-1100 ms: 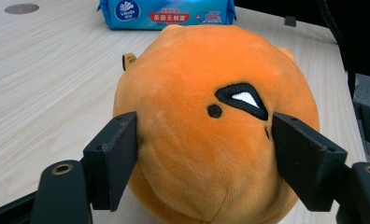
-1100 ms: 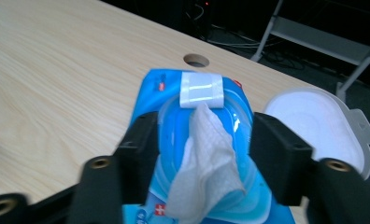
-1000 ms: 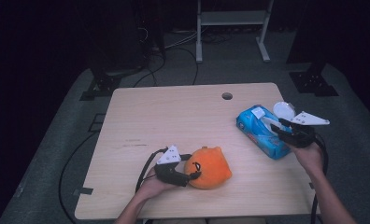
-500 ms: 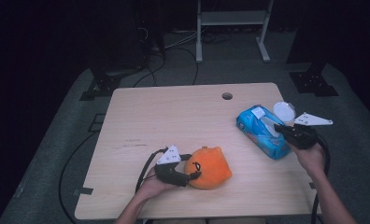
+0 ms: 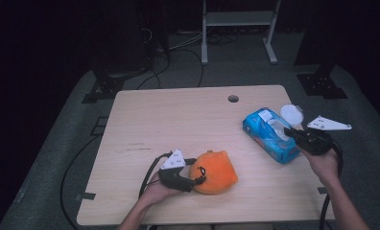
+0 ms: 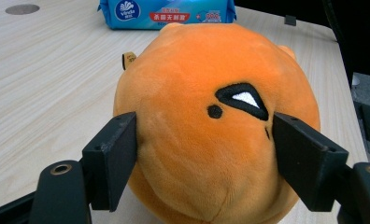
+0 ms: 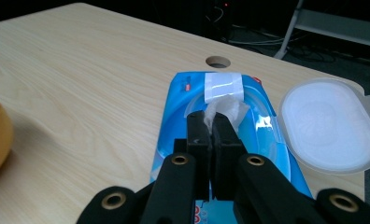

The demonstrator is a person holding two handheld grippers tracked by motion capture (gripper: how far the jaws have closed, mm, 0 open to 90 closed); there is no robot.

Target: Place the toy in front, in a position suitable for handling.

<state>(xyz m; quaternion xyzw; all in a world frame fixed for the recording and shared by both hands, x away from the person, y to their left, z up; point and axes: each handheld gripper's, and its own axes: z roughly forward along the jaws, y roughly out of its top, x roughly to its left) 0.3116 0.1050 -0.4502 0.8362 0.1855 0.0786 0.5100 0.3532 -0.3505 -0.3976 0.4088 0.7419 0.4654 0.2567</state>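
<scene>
A round orange plush toy (image 5: 216, 173) with a black-and-white eye sits near the table's front edge. My left gripper (image 5: 197, 175) lies level behind it, and its two pads press into the toy's sides (image 6: 206, 116). At the right lies a blue wet-wipe pack (image 5: 266, 136), its white lid (image 5: 292, 114) flipped open. My right gripper (image 5: 290, 132) reaches over the pack. Its jaws (image 7: 210, 122) are shut together on the white wipe (image 7: 226, 108) that pokes out of the pack's opening (image 7: 174, 121).
The light wooden table (image 5: 178, 120) has a round cable hole (image 5: 233, 98) near its far edge. Beyond the toy, the blue pack (image 6: 169, 11) lies across the table. Cables, stand feet and a white frame sit on the dark floor behind.
The right gripper's jaws have come together at the pack's opening, with the hand shifting only slightly. The left gripper and the plush toy have stayed put.
</scene>
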